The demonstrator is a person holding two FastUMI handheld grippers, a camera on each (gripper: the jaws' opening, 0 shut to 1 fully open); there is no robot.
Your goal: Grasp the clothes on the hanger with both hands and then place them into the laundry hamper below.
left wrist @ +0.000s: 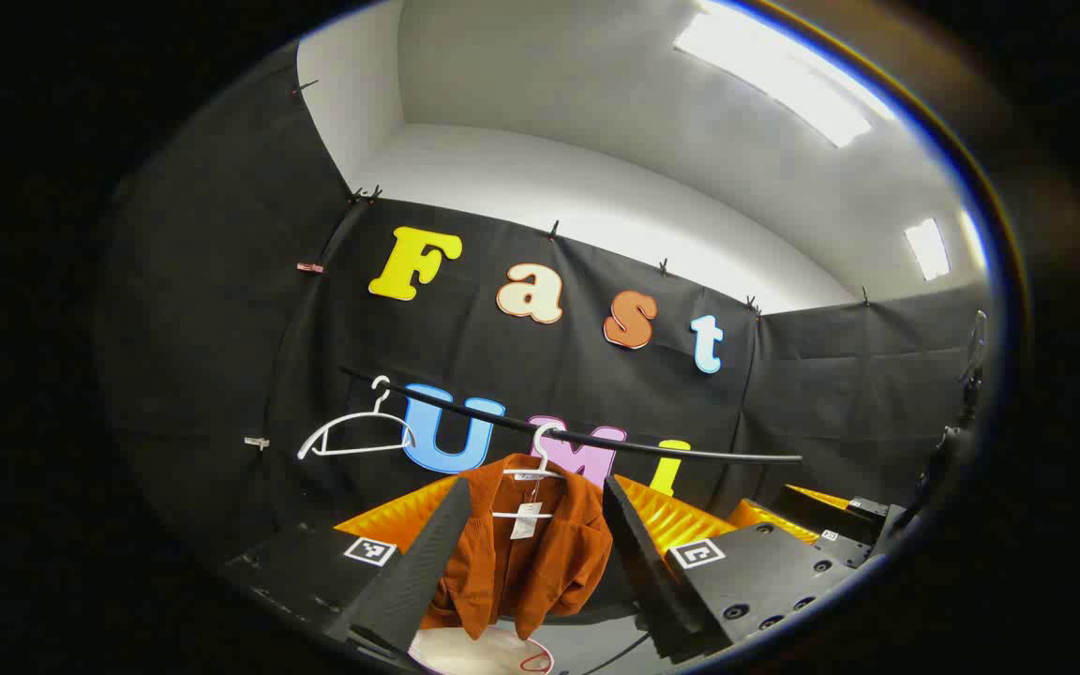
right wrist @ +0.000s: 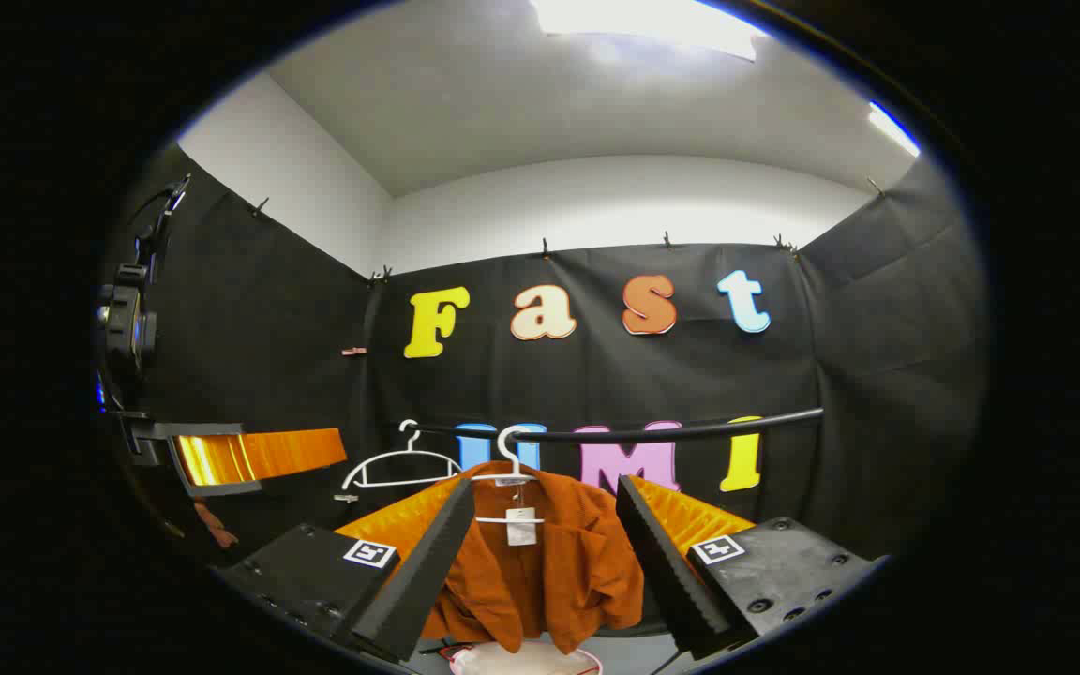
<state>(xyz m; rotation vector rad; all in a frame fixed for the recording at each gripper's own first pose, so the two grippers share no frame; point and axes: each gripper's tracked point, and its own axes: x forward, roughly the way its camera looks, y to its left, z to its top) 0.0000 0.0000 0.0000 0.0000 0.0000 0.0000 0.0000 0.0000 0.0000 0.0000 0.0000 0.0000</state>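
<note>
While both cameras faced the far wall, an empty white hanger (left wrist: pixel 355 434) hung at the left of the black rail (left wrist: pixel 596 438). Right of it, the rust-orange garment (left wrist: pixel 526 548) hung on a second white hanger (left wrist: pixel 537 469), a tag at its collar. The left gripper (left wrist: pixel 535 562) was released, its fingers apart and framing the garment without touching it; their tips were cut off at the bottom edge. The right gripper (right wrist: pixel 545 567) was likewise spread wide, the garment (right wrist: pixel 549 562) between its fingers but farther off. Below the garment, a pale round rim (left wrist: pixel 488 652), probably the laundry hamper, was mostly hidden by the hem and cropped. At the right gripper view's left edge, the other gripper (right wrist: pixel 249 457) showed partly.
</note>
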